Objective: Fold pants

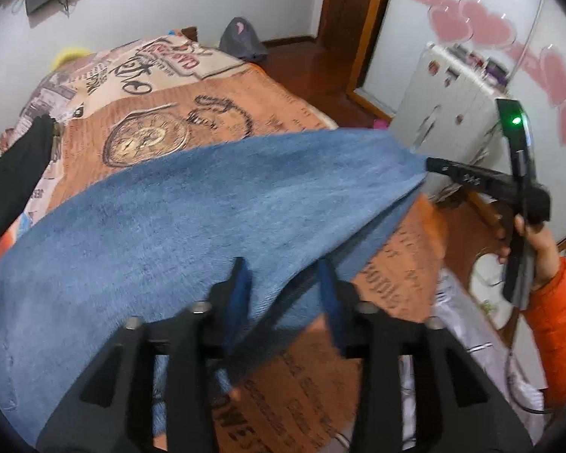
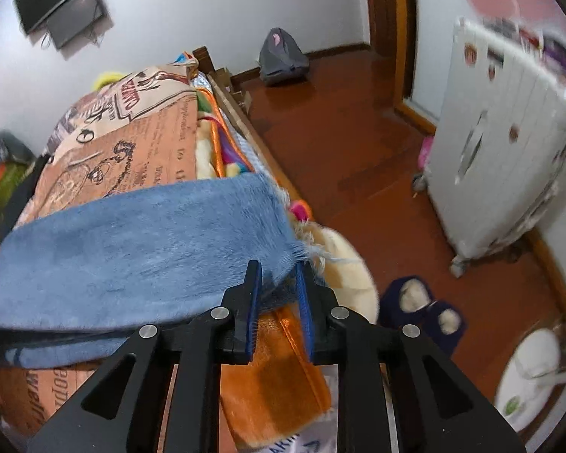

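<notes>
Blue denim pants (image 1: 192, 204) stretch lengthwise across the bed (image 1: 222, 113), hem toward the right gripper (image 2: 279, 279).

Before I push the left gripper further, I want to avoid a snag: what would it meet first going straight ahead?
Most likely the blue pants: the cloth already drapes between the left gripper's parted fingers, with the printed bedspread beyond. Depth is unclear.

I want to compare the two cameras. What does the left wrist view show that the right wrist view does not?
Only the left wrist view shows the right tongs from outside, a hand holding them and an orange sleeve. Only the right wrist view shows dark slippers on the floor. Both show the blue pants over the bed cover, and a grey bag.
</notes>
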`<state>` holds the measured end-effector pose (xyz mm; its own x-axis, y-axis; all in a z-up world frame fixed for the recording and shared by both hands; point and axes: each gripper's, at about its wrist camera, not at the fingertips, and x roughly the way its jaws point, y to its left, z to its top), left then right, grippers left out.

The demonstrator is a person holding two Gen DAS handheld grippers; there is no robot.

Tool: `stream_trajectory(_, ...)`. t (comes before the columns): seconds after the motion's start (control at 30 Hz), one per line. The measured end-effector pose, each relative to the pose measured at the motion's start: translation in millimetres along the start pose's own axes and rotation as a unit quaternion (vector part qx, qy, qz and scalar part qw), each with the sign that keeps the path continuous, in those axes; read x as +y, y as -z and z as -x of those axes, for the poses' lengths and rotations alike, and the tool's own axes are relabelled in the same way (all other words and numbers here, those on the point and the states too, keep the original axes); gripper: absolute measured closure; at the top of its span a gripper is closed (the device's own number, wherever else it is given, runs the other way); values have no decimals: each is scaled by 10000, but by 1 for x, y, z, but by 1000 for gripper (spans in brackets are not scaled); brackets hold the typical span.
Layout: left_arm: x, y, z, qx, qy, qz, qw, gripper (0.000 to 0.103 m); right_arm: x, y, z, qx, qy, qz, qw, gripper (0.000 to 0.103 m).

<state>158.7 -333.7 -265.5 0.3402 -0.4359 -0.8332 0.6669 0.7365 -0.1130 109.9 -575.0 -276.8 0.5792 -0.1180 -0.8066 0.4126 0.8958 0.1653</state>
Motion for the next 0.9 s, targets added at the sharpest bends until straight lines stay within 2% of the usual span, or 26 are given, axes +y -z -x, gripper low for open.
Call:
stream_trajectory(0.1, 0, -2, 15, -243, -35, 21, 9997, 55, 19, -6, 20, -202, -191, 306, 9991, 80)
stream_trajectory(0.17, 7, -4, 21, -340, -94, 128, 9993, 53, 42, -8, 31, -350, -363, 575, 9971, 67)
stream_trajectory(0.23, 19, -7, 21, -366, -257, 272, 9986, 52, 69, -8, 37, -449, -643, 834, 9934, 59)
stream_trajectory(0.33, 45, -5, 14, -250, -539, 571, 9966, 52, 104, -4, 34, -317, -1187, 1079, 9865, 59)
stream_trajectory(0.43, 61, 5, 3, -29, -580, 752, 9955, 52, 134, 7, 19, -39, -1536, 1252, 9802, 59)
stream_trajectory(0.5, 63, 15, -3, 55, -560, 732, 9957, 52, 145, 17, 9, 141, -1586, 1379, 9776, 59)
stream_trajectory(0.57, 57, 21, -2, -47, -644, 520, 9966, 48, 148, 29, -1, 322, -1551, 1479, 9762, 59)
stream_trajectory(0.6, 55, 23, -1, -65, -618, 439, 9971, 44, 147, 36, -5, 422, -1515, 1504, 9760, 59)
stream_trajectory(0.7, 59, 28, 5, -120, -460, 482, 9977, 43, 133, 50, -4, 465, -1527, 1440, 9766, 59)
stream_trajectory(0.8, 74, 32, 23, -216, -438, 672, 9965, 43, 125, 48, 6, 518, -1351, 1466, 9786, 58)
stream_trajectory(0.9, 99, 34, 53, -457, -633, 882, 9930, 41, 127, 36, 20, 424, -1195, 1482, 9808, 58)
